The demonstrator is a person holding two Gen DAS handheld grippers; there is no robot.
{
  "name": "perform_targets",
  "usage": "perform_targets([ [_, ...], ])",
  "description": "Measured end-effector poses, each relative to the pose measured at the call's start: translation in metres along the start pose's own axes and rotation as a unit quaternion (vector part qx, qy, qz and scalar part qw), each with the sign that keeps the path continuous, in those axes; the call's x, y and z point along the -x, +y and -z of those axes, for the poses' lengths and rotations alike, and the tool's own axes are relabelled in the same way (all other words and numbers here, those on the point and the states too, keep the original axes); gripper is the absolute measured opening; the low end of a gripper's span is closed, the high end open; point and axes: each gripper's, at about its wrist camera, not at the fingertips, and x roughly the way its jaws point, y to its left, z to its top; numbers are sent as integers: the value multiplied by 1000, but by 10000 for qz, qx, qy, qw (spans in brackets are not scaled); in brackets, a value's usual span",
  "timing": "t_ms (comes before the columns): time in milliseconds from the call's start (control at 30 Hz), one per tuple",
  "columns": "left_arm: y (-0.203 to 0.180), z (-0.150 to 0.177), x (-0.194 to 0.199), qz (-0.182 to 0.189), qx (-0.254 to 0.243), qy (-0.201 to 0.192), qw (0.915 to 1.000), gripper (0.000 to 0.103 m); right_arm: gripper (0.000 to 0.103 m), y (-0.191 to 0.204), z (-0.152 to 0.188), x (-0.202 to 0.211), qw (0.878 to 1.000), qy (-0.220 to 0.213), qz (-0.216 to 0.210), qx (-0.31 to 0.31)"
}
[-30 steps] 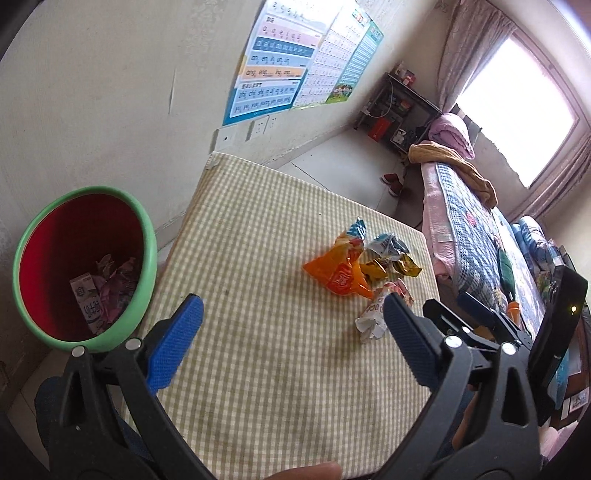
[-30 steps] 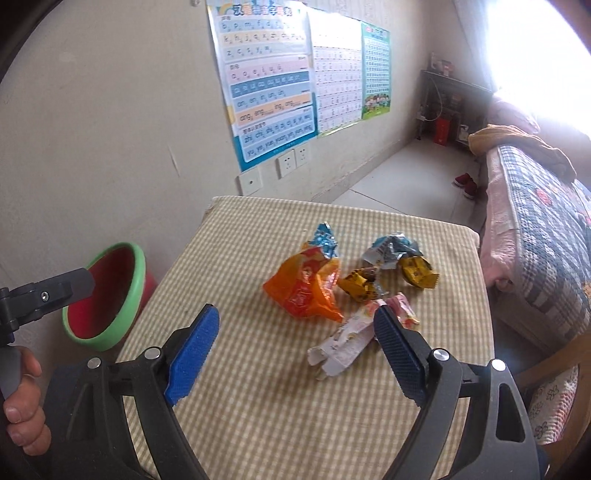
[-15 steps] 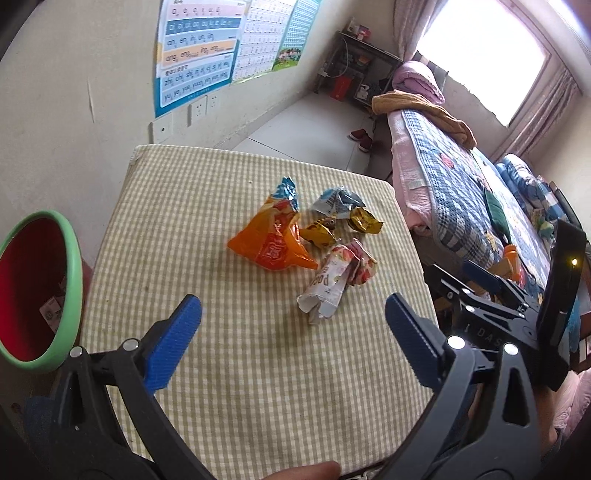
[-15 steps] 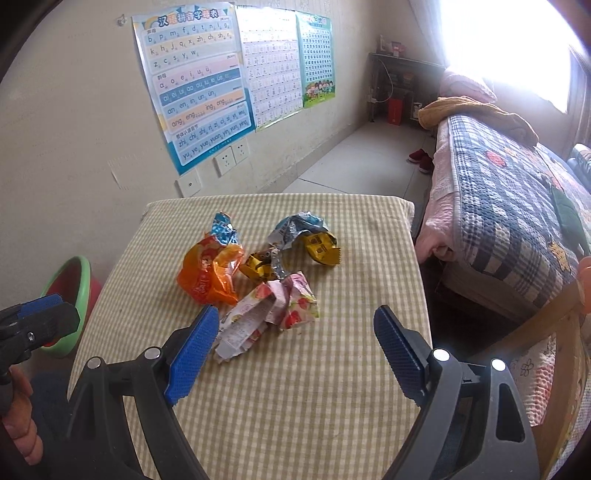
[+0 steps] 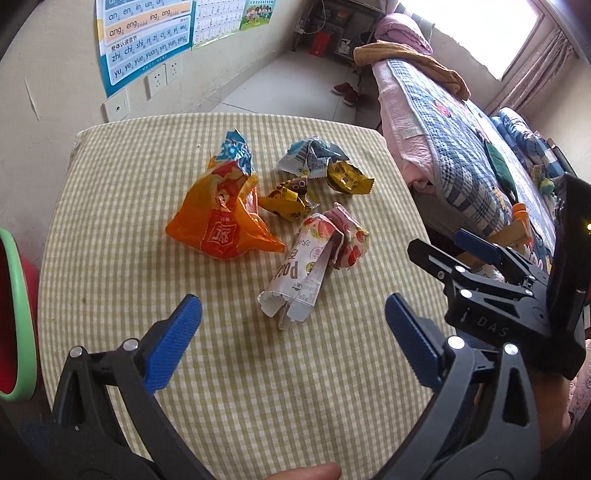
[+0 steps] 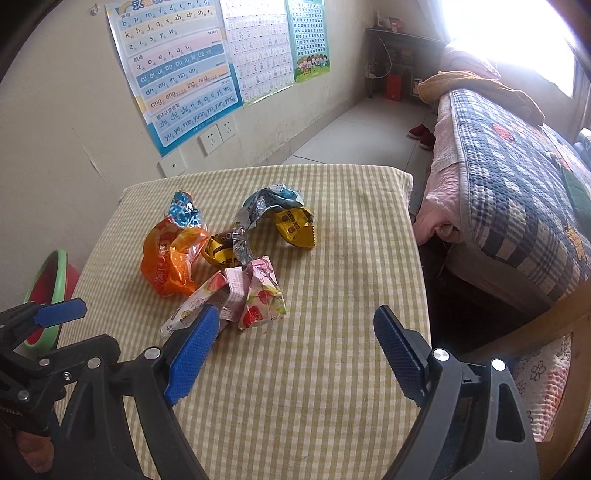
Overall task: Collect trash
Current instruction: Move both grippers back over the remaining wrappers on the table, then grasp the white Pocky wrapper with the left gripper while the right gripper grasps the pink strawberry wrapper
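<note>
A small table under a yellow-and-white checked cloth (image 6: 295, 369) stands against a cream plaster wall (image 6: 66, 122). On the wall above the table hang a blue-bordered pinyin chart (image 6: 177, 74) and two further printed charts, with white sockets (image 6: 218, 134) beneath them. Right of the table is a bed with a blue patchwork quilt (image 6: 509, 177). Beyond the table lie pale floor tiles (image 6: 358, 136), red slippers (image 6: 423, 134), what looks like a dark shelf (image 6: 399, 62), and a glaring window (image 6: 517, 26).
</note>
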Motion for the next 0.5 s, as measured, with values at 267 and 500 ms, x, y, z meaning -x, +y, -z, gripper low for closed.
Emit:
perform_targets([
  [267,3,-7,-45,-69,-151,414,9990,90,83,-4,-6,-25,9998,141,-137,8],
  [500,4,-11,-76,-92,-270,704,9971,75,83,-17,-5,-41,9995,262,-152,-130],
])
